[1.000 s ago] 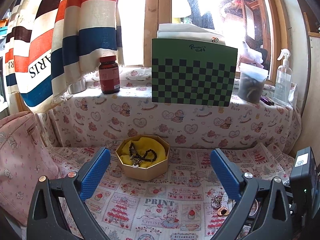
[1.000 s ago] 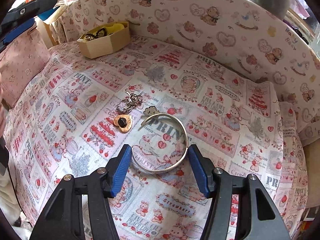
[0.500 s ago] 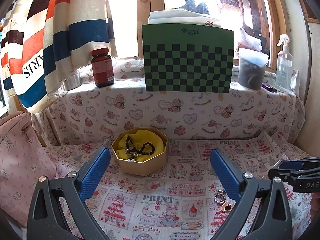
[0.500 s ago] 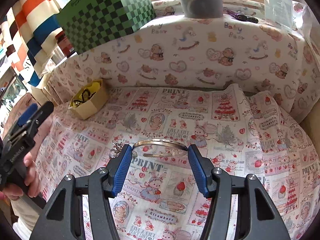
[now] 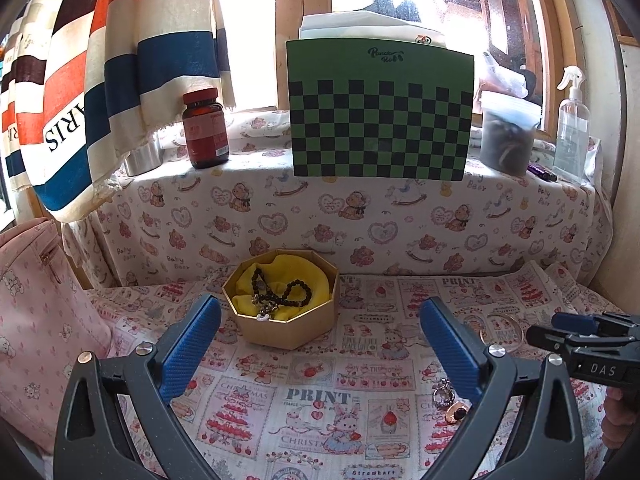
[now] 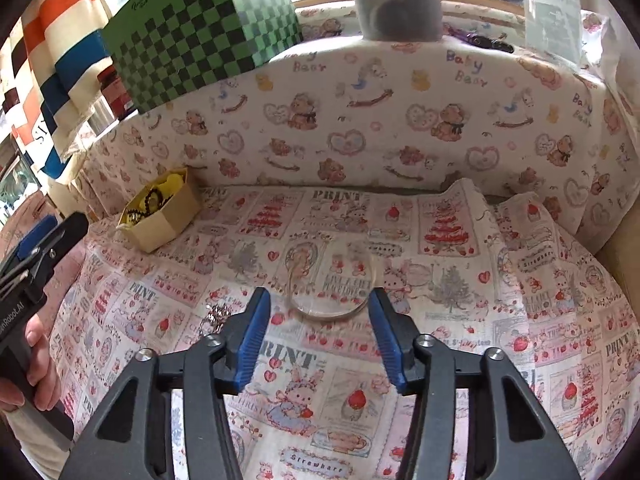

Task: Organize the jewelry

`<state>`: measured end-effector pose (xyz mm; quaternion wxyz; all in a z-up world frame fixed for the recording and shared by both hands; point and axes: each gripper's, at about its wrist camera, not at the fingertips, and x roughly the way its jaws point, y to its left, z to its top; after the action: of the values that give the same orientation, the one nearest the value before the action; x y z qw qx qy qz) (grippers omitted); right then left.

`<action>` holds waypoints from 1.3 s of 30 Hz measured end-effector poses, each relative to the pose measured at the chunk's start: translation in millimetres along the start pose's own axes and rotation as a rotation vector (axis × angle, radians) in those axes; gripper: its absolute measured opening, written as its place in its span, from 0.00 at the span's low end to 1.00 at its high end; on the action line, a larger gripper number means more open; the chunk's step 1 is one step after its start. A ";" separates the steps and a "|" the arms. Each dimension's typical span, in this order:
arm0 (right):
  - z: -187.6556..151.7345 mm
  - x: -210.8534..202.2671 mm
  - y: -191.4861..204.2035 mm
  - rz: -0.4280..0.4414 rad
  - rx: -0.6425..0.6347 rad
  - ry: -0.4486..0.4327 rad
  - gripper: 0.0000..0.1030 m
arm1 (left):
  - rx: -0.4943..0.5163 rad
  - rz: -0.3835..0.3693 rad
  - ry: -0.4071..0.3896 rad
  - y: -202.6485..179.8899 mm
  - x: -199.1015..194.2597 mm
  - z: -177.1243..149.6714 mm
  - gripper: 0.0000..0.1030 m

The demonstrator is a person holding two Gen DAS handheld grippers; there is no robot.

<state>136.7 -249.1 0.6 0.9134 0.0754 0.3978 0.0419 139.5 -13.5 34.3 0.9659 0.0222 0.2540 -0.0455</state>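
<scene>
A thin silver bangle (image 6: 332, 280) shows blurred just past my right gripper's (image 6: 319, 298) blue fingertips, in the gap between them. The jaws are opening and the pads do not press on it. In the left wrist view the bangle (image 5: 502, 322) lies by the right gripper (image 5: 560, 328) at the right edge. My left gripper (image 5: 320, 308) stands open and empty in front of the gold octagonal box (image 5: 284, 328). The box (image 6: 160, 228) has a yellow lining and holds a black bead bracelet (image 5: 294, 294). A silver charm (image 5: 444, 394) and a gold ring (image 5: 456, 414) lie on the cloth.
A printed cloth (image 5: 312, 400) covers the surface and the raised ledge behind. On the ledge stand a green checkered board (image 5: 380, 116), a brown bottle (image 5: 206, 132), a dark tub (image 5: 508, 140) and a spray bottle (image 5: 570, 128). A pink bag (image 5: 36, 320) sits at left.
The right gripper rose and rolled with the bangle between its pads; now the bangle sits blurred ahead of the fingertips, free of them. The right gripper has entered the left wrist view.
</scene>
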 end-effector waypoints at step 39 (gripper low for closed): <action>14.6 59.7 -0.3 -0.104 -0.139 0.186 0.66 | 0.020 0.020 0.047 -2.5 15.8 -4.5 0.96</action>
<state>188.0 -242.7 -32.7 0.8766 -0.0132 0.4802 0.0289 150.7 -16.9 22.5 0.9597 0.0356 0.2761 -0.0380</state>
